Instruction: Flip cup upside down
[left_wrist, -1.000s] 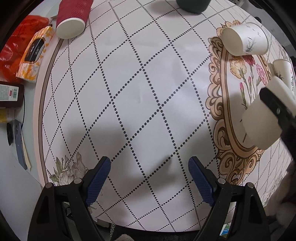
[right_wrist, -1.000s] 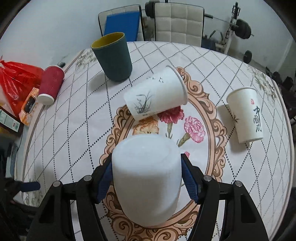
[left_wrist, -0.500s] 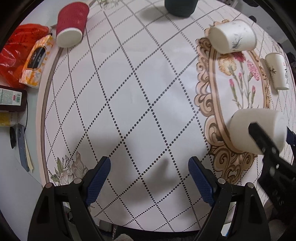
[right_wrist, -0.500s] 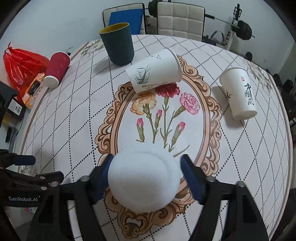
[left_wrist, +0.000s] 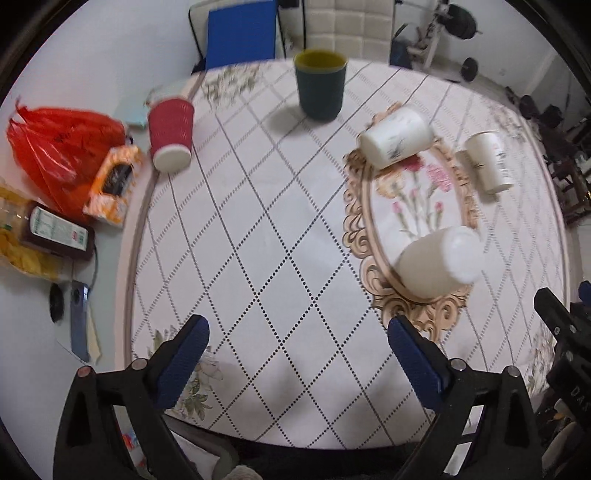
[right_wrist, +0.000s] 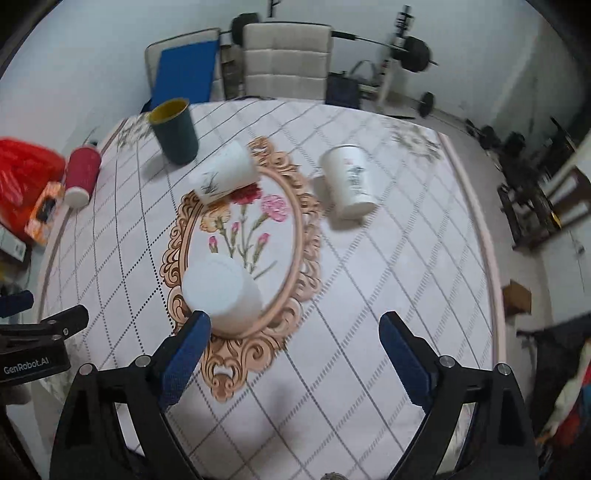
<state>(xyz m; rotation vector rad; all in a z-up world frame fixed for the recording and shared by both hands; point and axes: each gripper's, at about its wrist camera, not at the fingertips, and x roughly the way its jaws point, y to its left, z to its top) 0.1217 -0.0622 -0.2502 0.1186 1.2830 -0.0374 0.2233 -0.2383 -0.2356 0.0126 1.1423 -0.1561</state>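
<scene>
The plain white cup (right_wrist: 221, 293) is seen standing base-up on the lower end of the floral oval (right_wrist: 295, 236) printed on the tablecloth, so the flip is judged complete for this cup. The right gripper (right_wrist: 293, 341) is held with its jaws spread wide and nothing between them; the cup stands just beyond the left fingertip (right_wrist: 192, 332), and whether the two touch cannot be told. The left gripper (left_wrist: 297, 341) is likewise spread and empty, over bare cloth, well apart from the cup (left_wrist: 439, 260). What remains is judged to be only withdrawal, unless the other cups are also to be turned. Two printed paper cups (right_wrist: 225, 171) (right_wrist: 349, 181) lie on their sides, a dark green cup (right_wrist: 175, 131) stands upright, and a red cup (right_wrist: 81, 173) lies near the table edge. Only the left wrist view shows the red bag (left_wrist: 62, 155), a packet (left_wrist: 112, 184) and a bottle (left_wrist: 55, 234) beside the cloth; only the right wrist view shows the cloth's right border (right_wrist: 491, 258) and the floor beyond it.
</scene>
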